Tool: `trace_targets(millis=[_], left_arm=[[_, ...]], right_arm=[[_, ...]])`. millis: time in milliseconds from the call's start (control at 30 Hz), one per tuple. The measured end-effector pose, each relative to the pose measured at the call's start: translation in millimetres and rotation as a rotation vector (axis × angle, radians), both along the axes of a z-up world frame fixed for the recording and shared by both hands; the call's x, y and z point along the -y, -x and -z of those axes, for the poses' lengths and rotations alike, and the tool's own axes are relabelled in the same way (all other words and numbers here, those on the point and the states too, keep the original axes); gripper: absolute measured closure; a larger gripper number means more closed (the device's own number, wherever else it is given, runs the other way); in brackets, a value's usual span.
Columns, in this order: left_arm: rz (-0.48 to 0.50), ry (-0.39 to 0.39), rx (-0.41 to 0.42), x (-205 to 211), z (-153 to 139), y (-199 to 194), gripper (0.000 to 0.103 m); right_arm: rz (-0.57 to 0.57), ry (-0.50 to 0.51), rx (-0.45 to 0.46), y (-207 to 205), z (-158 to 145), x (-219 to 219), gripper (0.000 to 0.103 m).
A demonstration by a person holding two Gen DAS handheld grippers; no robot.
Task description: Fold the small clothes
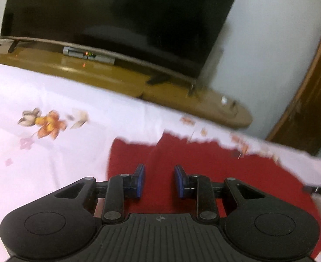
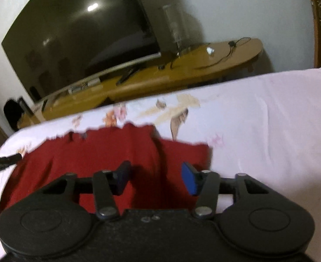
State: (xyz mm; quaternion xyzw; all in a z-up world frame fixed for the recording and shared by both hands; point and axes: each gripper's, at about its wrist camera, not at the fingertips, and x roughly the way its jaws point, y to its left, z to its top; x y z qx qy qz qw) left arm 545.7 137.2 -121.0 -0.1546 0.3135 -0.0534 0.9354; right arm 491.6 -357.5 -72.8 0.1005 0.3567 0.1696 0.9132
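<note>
So the red garment [image 1: 204, 163] lies flat on the floral bedsheet [image 1: 51, 152], near the bed edge facing the TV [image 1: 116, 17]. Both the left gripper [image 1: 159, 181] and the right gripper [image 2: 156, 178] hover over the garment, jaws partly open, gripping nothing.

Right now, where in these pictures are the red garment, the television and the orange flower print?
red garment [image 2: 108, 150]: right wrist view, on its flat middle.
television [image 1: 116, 15]: left wrist view, on the dark screen.
orange flower print [image 1: 49, 124]: left wrist view, on the petals, printed on the white sheet.
</note>
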Motion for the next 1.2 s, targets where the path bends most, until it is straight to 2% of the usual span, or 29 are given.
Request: trace_targets(millis=[100, 167, 200, 233, 267, 367, 433, 500, 533, 633, 900, 1200], left_arm=[[0.001, 0.003, -0.052, -3.3, 6.7, -5.5, 0.075], [0.01, -0.011, -0.058, -0.5, 7.9, -8.5, 0.075], [0.019, -0.024, -0.061, 1.7, 7.3, -10.0, 0.082], [0.055, -0.021, -0.061, 2.8, 6.2, -11.1, 0.097], [0.067, -0.025, -0.064, 3.8, 5.1, -11.7, 0.097], [0.061, -0.088, -0.031, 3.5, -2.0, -5.2, 0.098], [0.052, -0.11, -0.056, 1.4, 6.5, -6.1, 0.098], [0.041, -0.093, -0.041, -0.6, 9.4, -5.4, 0.098], [0.033, -0.087, -0.042, -0.9, 8.8, -5.5, 0.098], [0.044, -0.116, -0.032, 1.2, 7.7, -3.0, 0.094], [0.066, -0.226, -0.027, 16.2, 2.6, -3.5, 0.094], [0.06, -0.216, -0.018, 12.8, 1.8, -0.1, 0.094]], right_arm=[[-0.002, 0.007, -0.005, -0.1, 3.6, -7.5, 0.069], [-0.004, 0.044, 0.006, -0.8, 3.6, -18.4, 0.071], [-0.007, 0.062, 0.012, -0.5, 3.8, -22.9, 0.079], [-0.007, 0.088, 0.016, 0.0, 4.1, -27.6, 0.09], [-0.003, 0.106, 0.025, 1.8, 3.7, -29.9, 0.096], [0.022, 0.136, 0.09, 15.4, -8.2, -30.3, 0.096], [0.034, 0.148, 0.117, 25.7, -14.8, -27.0, 0.097], [0.067, 0.211, 0.072, 23.1, -1.1, -24.1, 0.097], [0.082, 0.191, 0.017, 17.1, 12.5, -18.8, 0.097], [0.105, 0.157, 0.027, 14.8, 13.5, -15.9, 0.096], [0.088, 0.15, 0.024, 13.0, 15.2, -14.4, 0.094], [0.09, 0.19, 0.042, 17.3, 15.6, -20.7, 0.094]])
